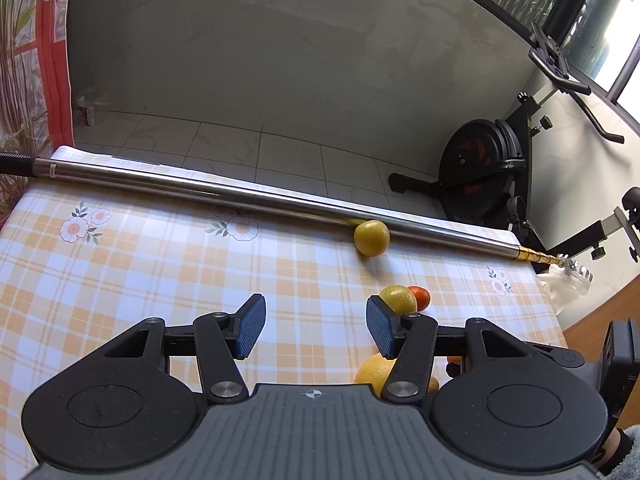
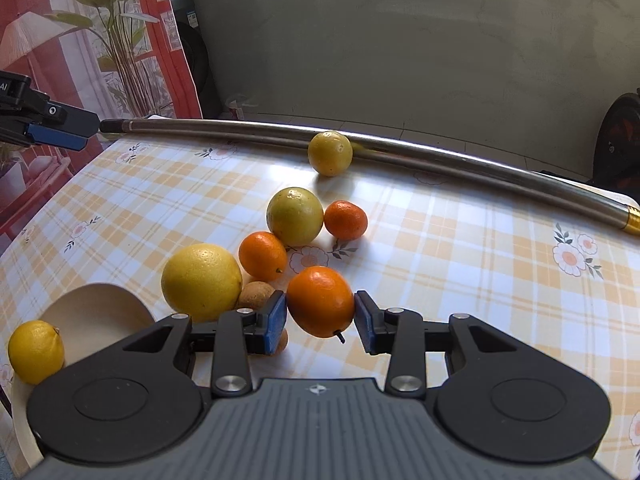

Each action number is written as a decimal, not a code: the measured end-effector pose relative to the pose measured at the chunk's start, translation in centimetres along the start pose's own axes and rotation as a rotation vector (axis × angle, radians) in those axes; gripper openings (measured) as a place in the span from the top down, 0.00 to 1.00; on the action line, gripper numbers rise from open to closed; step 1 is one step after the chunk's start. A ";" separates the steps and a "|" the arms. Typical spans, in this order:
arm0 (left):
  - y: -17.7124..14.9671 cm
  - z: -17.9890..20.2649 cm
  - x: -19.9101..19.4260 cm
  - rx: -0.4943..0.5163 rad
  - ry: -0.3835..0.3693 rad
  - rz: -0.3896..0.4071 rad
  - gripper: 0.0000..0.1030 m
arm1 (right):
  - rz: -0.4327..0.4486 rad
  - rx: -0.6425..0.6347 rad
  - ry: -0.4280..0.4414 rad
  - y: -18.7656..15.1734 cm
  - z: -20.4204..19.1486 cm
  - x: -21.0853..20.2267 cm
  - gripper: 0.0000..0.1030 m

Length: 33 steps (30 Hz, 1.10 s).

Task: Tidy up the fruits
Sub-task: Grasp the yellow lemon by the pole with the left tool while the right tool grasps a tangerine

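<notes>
My right gripper [image 2: 320, 316] has an orange [image 2: 320, 300] between its blue pads, which touch it on both sides as the jaws close in. Beside it on the checked tablecloth lie a big yellow citrus [image 2: 202, 282], a small brown fruit [image 2: 256, 296], a second orange [image 2: 262, 255], a yellow-green fruit [image 2: 295, 216] and a tangerine [image 2: 345, 220]. A yellow fruit [image 2: 330, 153] rests against the metal pole. A lemon [image 2: 36, 352] sits in a pale bowl [image 2: 96, 312] at the lower left. My left gripper [image 1: 316, 312] hangs open above the cloth with nothing between its pads, left of the yellow-green fruit [image 1: 398, 299].
A long metal pole [image 1: 240, 196] lies across the table's far edge. Beyond it are a tiled floor and an exercise bike [image 1: 480, 168]. A printed red curtain [image 2: 100, 40] hangs at the left. The tablecloth [image 1: 120, 264] is bare left of the fruit.
</notes>
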State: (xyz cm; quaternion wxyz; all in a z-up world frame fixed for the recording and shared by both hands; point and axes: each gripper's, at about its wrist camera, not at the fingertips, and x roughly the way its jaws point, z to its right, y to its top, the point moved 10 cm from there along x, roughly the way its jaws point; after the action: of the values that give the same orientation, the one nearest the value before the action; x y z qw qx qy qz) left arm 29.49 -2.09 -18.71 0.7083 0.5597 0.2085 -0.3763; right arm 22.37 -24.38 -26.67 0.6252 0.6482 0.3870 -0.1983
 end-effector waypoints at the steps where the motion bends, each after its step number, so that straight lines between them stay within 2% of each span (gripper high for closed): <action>1: -0.1 0.0 -0.4 -0.003 0.000 0.000 0.43 | 0.006 0.003 -0.006 -0.1 0.0 -0.5 0.61; 9: 0.8 -1.4 -3.1 0.008 0.050 0.027 0.43 | 0.067 0.078 -0.019 -1.0 0.2 -3.8 0.61; 16: 2.2 -0.7 -2.7 0.053 0.085 0.042 0.43 | 0.103 0.115 -0.035 -0.8 0.8 -4.8 0.61; 21: 3.5 2.3 0.4 0.097 0.056 0.057 0.43 | 0.117 0.179 -0.045 -0.9 1.7 -4.5 0.61; 27: 5.5 8.0 4.8 0.099 -0.082 0.103 0.41 | 0.092 0.206 -0.039 -2.1 2.3 -3.7 0.61; 31: 6.0 9.9 9.6 0.160 -0.039 0.127 0.40 | 0.078 0.225 -0.044 -2.9 3.2 -3.3 0.61; 33: 5.6 10.2 13.0 0.165 -0.029 0.075 0.40 | 0.076 0.250 -0.037 -3.4 3.7 -3.1 0.61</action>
State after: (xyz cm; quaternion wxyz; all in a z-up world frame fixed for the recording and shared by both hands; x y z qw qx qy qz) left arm 40.64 -15.18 -21.57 0.6762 0.6182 0.1454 -0.3734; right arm 18.77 -29.04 -27.12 0.5536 0.7314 0.3230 -0.2330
